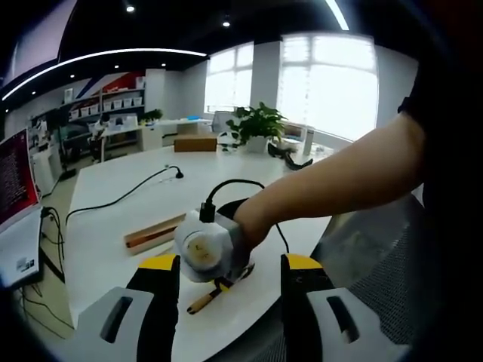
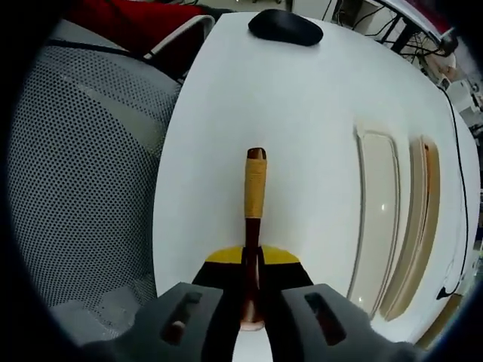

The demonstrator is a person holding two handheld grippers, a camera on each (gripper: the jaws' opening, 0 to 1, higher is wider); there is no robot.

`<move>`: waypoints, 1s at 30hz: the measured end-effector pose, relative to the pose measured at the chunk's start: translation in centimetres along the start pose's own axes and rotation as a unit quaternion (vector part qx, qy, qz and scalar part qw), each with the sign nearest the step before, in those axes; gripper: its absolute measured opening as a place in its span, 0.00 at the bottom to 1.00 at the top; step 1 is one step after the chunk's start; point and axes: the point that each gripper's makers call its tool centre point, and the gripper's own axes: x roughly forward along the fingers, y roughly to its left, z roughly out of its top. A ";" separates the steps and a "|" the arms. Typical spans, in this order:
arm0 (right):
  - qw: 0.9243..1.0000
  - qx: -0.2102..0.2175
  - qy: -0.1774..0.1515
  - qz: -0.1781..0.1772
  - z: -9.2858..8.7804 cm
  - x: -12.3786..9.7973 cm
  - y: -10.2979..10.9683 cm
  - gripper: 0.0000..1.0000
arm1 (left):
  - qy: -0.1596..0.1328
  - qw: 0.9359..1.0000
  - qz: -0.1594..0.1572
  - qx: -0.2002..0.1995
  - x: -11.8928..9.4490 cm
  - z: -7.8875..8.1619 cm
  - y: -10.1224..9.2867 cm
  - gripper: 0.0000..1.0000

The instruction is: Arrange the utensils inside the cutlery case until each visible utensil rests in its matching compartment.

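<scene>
My right gripper (image 2: 253, 260) is shut on a slim wooden utensil (image 2: 255, 188) with a yellow-wrapped handle, which points forward over the white table (image 2: 302, 98). The cutlery case (image 2: 377, 226) lies to its right, with long pale compartments that look bare. In the left gripper view, my left gripper (image 1: 232, 260) stands open above the table's near edge. A person's hand holds the right gripper (image 1: 226, 279) between those jaws, with the utensil (image 1: 211, 296) sticking out below it. The case (image 1: 155, 232) lies just beyond, seen from its wooden side.
A black mouse (image 2: 285, 26) rests at the table's far end, and a mesh chair (image 2: 83, 151) stands beside the table edge. A black cable (image 1: 124, 196) runs across the table. A cardboard box (image 1: 195, 143), a plant (image 1: 256, 124) and a monitor (image 1: 15, 181) stand further off.
</scene>
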 end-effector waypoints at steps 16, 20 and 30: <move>1.000 0.004 0.003 -0.002 -0.1 0.0 0.0 0.03 | 0.004 1.000 0.001 0.003 0.1 -0.1 0.0 0.55; 1.000 0.008 -0.003 -0.003 -0.1 0.0 -0.1 0.03 | 0.005 1.000 -0.001 0.003 0.2 -0.1 -0.1 0.55; 1.000 0.023 -0.017 -0.002 -0.1 0.0 -0.1 0.03 | 0.004 1.000 0.000 0.002 0.2 -0.1 0.0 0.55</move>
